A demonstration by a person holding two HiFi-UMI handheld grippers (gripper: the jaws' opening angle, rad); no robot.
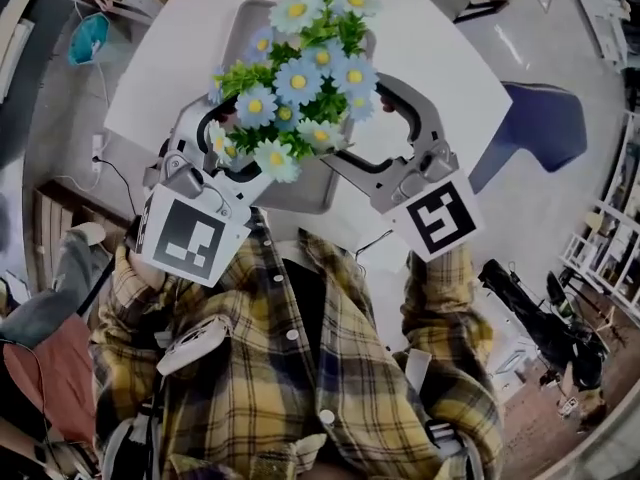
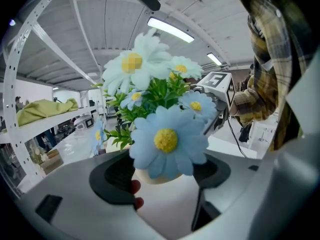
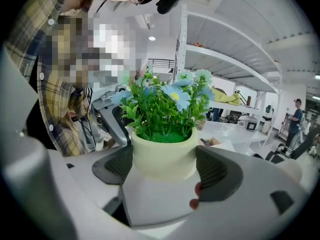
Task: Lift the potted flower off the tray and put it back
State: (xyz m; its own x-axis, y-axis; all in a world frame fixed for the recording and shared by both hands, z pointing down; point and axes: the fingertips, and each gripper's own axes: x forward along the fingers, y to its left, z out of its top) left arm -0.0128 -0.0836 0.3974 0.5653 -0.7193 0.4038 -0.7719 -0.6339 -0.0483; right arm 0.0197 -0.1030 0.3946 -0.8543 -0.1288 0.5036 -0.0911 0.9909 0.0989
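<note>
The potted flower (image 1: 300,78) hung upright over the near part of the grey tray (image 1: 245,28) on the white bench (image 1: 160,88), and it looked lifted clear. Its cream pot (image 3: 162,156) was clamped from both sides: the left gripper (image 1: 222,156) had its jaws on the left wall, the right gripper (image 1: 385,148) on the right wall. The tray lay directly below and slightly farther out, so setting it back called for lowering it straight down. Both grippers were held close to the person's chest, angled in toward each other.

Upright potted flower (image 1: 300,83) (blue-petalled) above tray (image 1: 300,193)
</note>
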